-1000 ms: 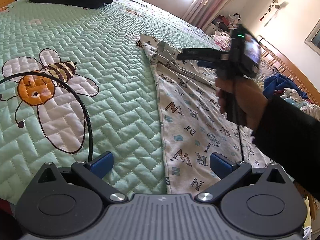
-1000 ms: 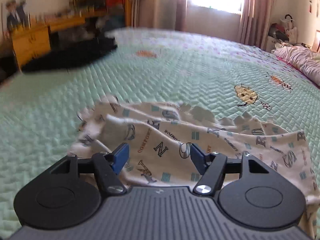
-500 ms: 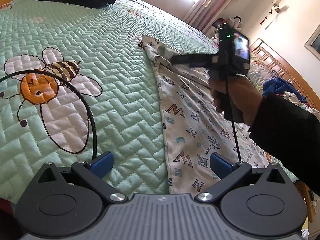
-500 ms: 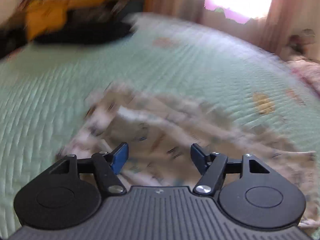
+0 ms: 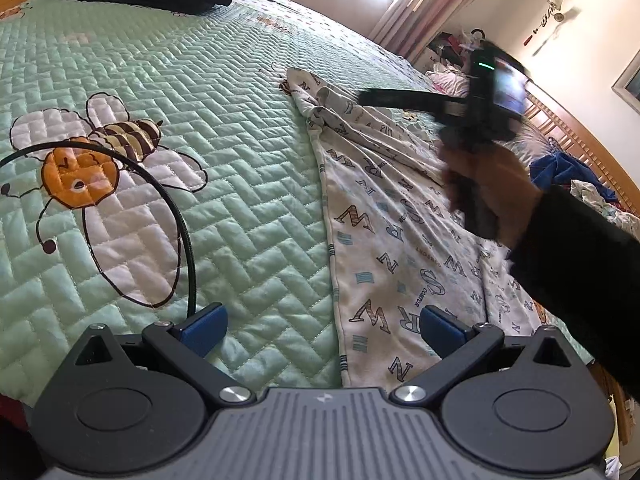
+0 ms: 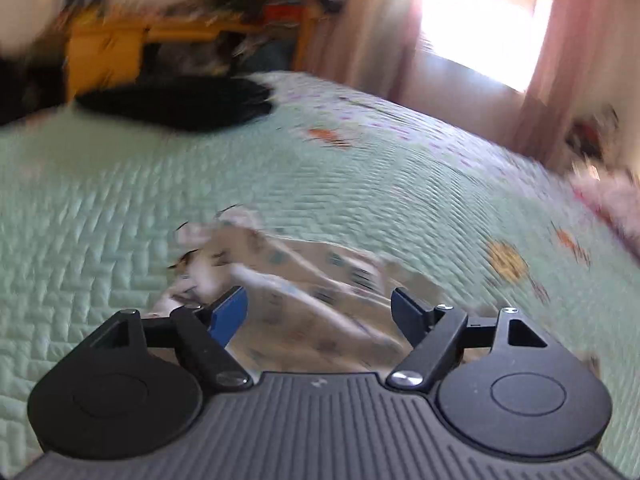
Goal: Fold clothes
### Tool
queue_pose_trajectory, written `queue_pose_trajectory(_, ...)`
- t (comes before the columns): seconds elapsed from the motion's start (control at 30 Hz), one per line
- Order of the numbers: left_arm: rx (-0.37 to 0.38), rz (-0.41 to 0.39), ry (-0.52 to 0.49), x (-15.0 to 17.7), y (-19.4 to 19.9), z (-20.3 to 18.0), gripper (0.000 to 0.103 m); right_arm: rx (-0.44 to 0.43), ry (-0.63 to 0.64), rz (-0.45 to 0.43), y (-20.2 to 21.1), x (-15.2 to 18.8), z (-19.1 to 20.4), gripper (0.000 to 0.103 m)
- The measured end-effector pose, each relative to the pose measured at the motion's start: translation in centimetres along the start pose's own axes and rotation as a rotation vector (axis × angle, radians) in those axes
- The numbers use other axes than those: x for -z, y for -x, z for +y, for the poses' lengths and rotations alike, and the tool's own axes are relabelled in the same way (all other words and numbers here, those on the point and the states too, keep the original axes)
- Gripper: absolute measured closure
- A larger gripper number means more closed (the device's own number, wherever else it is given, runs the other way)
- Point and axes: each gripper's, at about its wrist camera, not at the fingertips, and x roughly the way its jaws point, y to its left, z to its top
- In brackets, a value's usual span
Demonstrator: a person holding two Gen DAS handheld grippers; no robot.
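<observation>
Both grippers are unclenched: my right gripper [image 6: 318,310] is spreading its jaws above the letter-print garment [image 5: 384,236] on the quilt [image 5: 240,184], gripping nothing; my left gripper [image 5: 322,322] hovers wide over its hem.

Black housings with round discs, silver screws and blue fingertip pads are seen on both the left gripper [image 5: 322,330] and right gripper [image 6: 320,312]; a black sleeve [image 5: 580,248] is worn.

Daylight is flooding in through the blown-out window [image 6: 478,20], the right wrist view is smearing with motion blur, and both fisheye pictures are bending at their edges.
</observation>
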Motion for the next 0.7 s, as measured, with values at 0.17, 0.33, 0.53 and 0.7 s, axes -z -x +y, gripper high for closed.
queue_pose_trajectory(0.17,-0.002,-0.003,0.006,-0.1,-0.1,0.0,0.001,0.069,-0.189,0.114,3.4,6.8,-9.4,0.013)
queue_pose_trajectory(0.33,-0.009,-0.001,0.002,-0.1,-0.1,-0.6,0.001,0.084,-0.306,0.116,7.7,11.8,-14.0,0.013)
queue_pose_trajectory(0.53,-0.021,0.006,-0.027,-0.2,0.1,-1.8,0.001,0.038,-0.341,-0.001,8.9,10.9,-15.6,0.013)
queue_pose_trajectory(0.7,-0.033,-0.014,-0.031,-0.3,0.8,-2.2,0.001,0.03,-0.304,0.186,4.3,10.3,-16.7,0.014)
